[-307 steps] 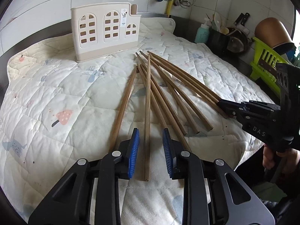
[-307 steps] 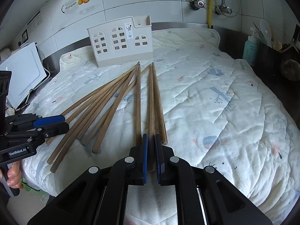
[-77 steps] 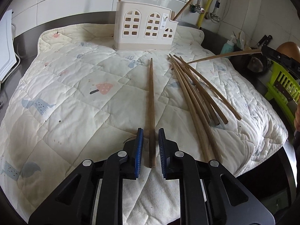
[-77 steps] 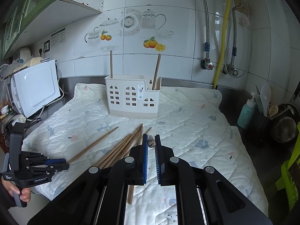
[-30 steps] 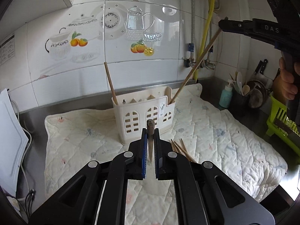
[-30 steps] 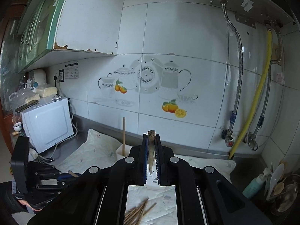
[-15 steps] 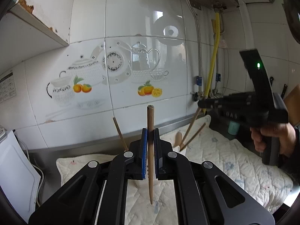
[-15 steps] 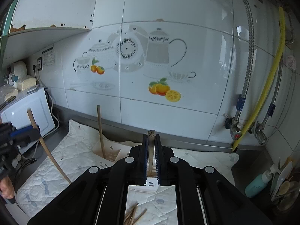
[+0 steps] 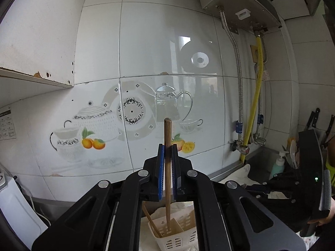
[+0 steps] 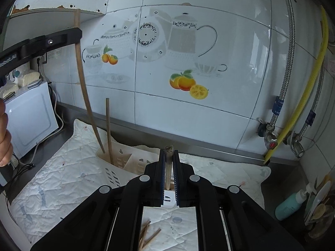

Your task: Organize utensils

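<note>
My left gripper [image 9: 166, 146] is shut on a long wooden chopstick [image 9: 167, 133] held upright, with its lower tip inside the end compartment of the white slotted holder [image 9: 175, 238]. A second chopstick leans in that compartment. In the right wrist view the left gripper [image 10: 78, 34] sits high at the left, and its chopstick [image 10: 82, 79] reaches down into the left end of the holder [image 10: 117, 167], beside the standing chopstick [image 10: 108, 129]. My right gripper [image 10: 168, 152] is shut on another chopstick [image 10: 168, 167], whose lower end goes down toward the holder's right side.
The holder stands on a quilted cloth [image 10: 62, 177] against the tiled wall. Several loose chopsticks [image 10: 148, 238] lie on the cloth in front. A white appliance [image 10: 29, 113] stands at the left. A yellow hose [image 10: 303, 96], taps and a teal bottle [image 10: 291, 205] are at the right.
The left gripper rose and stood its chopstick upright, its tip now in the holder. The right gripper came down and closer to the holder with its chopstick.
</note>
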Action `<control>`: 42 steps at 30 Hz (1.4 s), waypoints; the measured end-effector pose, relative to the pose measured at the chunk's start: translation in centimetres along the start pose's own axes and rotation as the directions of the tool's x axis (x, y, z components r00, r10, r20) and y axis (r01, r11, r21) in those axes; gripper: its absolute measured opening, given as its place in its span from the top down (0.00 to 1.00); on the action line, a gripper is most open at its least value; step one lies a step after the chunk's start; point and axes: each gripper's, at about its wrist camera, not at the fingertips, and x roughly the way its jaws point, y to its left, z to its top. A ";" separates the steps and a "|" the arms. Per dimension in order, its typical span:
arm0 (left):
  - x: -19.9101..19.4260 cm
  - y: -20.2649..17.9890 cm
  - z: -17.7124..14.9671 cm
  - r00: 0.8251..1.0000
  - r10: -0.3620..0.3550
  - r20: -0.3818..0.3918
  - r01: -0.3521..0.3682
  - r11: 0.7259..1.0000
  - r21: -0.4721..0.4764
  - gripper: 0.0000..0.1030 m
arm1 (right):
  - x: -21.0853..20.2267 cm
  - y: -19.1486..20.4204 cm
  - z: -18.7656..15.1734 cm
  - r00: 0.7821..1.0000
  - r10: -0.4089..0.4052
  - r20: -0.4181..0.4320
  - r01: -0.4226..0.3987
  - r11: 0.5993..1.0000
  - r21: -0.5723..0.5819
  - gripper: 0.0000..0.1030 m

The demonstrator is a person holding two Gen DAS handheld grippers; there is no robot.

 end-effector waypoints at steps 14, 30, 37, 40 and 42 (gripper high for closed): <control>4.1 1.8 -4.1 0.993 0.004 -0.116 -0.014 0.997 -0.081 0.95 | 0.0 0.0 -0.8 1.000 -0.005 0.011 0.005 1.000 0.000 0.88; -1.7 1.9 -4.5 0.994 0.018 -0.106 -0.027 0.996 -0.088 0.78 | -7.4 0.9 -4.1 0.995 0.018 0.098 -0.024 0.998 0.055 0.77; -5.1 2.1 -4.4 0.994 0.056 -0.098 -0.063 0.995 -0.079 0.67 | -9.6 2.7 -8.5 0.997 -0.001 0.081 -0.003 0.999 0.044 0.76; -7.3 1.7 -5.2 0.993 0.053 -0.103 -0.062 0.995 -0.079 0.67 | -10.2 2.9 -10.7 0.998 -0.003 0.060 0.000 0.998 0.059 0.76; -8.8 1.4 -6.4 0.992 0.039 -0.118 -0.050 0.994 -0.092 0.67 | -10.5 3.2 -12.7 0.999 -0.002 0.041 -0.001 0.997 0.078 0.76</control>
